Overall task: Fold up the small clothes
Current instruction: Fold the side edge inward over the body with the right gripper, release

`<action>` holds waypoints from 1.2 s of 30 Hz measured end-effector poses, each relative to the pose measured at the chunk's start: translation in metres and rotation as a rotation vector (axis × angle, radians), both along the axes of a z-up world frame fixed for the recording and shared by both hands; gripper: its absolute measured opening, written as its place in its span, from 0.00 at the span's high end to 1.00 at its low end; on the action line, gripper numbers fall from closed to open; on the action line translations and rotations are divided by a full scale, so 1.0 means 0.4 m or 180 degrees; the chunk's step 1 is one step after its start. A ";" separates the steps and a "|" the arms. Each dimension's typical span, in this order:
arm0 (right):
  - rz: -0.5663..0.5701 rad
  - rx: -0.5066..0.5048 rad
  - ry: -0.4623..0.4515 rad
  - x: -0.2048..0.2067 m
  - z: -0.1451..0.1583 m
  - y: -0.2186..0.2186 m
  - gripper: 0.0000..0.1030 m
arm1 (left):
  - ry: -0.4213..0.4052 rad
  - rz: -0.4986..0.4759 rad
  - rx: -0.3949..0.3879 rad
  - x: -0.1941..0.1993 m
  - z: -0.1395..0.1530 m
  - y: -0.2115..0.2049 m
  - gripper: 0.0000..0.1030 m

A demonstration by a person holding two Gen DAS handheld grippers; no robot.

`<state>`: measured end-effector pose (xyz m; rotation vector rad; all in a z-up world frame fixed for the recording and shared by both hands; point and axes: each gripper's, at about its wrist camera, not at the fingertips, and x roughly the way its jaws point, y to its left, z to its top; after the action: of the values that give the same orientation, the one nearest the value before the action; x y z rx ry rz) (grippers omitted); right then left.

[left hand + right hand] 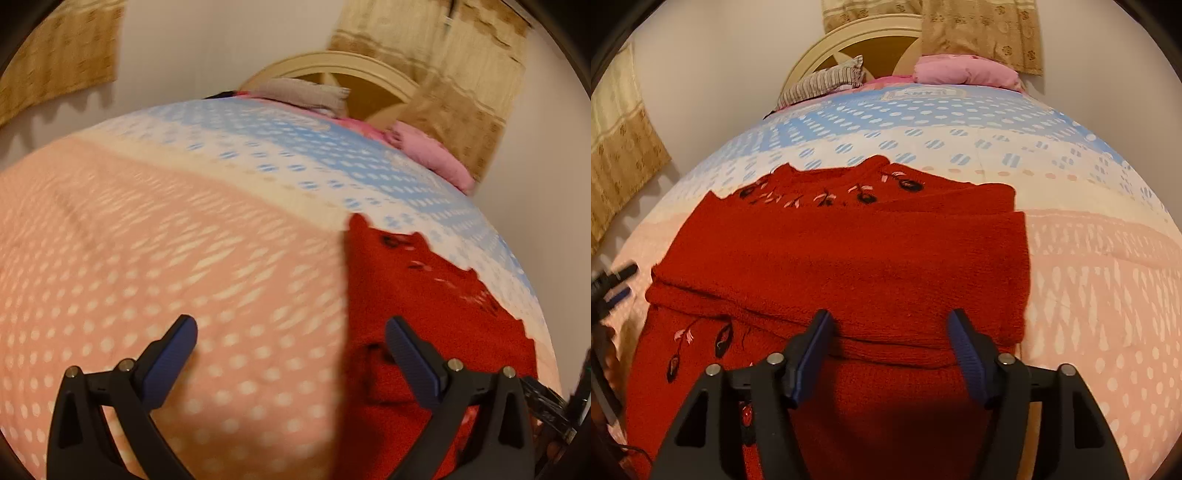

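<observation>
Right tool [890,354], released, hangs with its jaws apart and empty over the near folded edge of a red knitted sweater [849,251], which lies flat on the dotted bedspread [1089,277]. Left tool [291,354], also released, hovers over bare bedspread; the sweater lies just beside and beneath its right-hand finger [413,362].

Left gripper [291,345] hangs over the bedspread [166,240], jaws spread wide, nothing between the blue pads [173,354]. Red sweater [424,295] lies on the bedspread, just beside and partly under the gripper's right-hand finger; dark embroidery along its far edge. Beyond the sweater: pink pillow [439,158], grey striped cushion [306,92], cream headboard [343,66]. View blurred.
</observation>
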<state>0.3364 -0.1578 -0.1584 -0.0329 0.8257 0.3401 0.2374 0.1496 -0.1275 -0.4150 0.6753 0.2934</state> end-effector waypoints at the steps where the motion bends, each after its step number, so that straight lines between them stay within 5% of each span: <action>1: 0.0003 -0.0025 -0.0008 0.001 -0.002 0.005 0.32 | 0.0062 -0.0089 0.0081 0.022 0.002 -0.017 0.00; 4: -0.0002 0.0005 -0.0048 -0.014 0.009 0.003 0.32 | 0.0459 -0.0105 0.0601 0.106 -0.033 -0.053 0.00; 6: 0.0029 0.0142 -0.0061 -0.032 0.028 -0.002 0.32 | 0.0655 -0.0025 0.0738 0.129 -0.064 -0.037 0.00; 9: 0.0128 0.0187 -0.0142 -0.060 0.045 0.001 0.32 | 0.0751 0.0162 0.0326 0.120 -0.099 0.039 0.00; 13: 0.0062 0.0235 -0.0157 -0.064 0.040 -0.001 0.32 | 0.0883 0.0217 0.0436 0.124 -0.109 0.042 0.00; 16: -0.0004 0.0230 0.0056 -0.051 -0.001 0.005 0.31 | 0.0814 0.0174 0.0377 0.120 -0.107 0.043 0.00; 23: -0.0003 0.0315 0.0066 -0.066 0.002 -0.015 0.31 | 0.0536 -0.0003 0.0139 0.051 -0.076 0.038 0.00; 36: -0.0063 0.0237 0.0095 -0.099 -0.003 -0.019 0.31 | 0.0326 -0.0642 0.0706 -0.058 -0.005 -0.119 0.00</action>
<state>0.2966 -0.1655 -0.1594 0.0497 0.8418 0.3531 0.2143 0.1022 -0.1293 -0.1192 0.7698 0.1962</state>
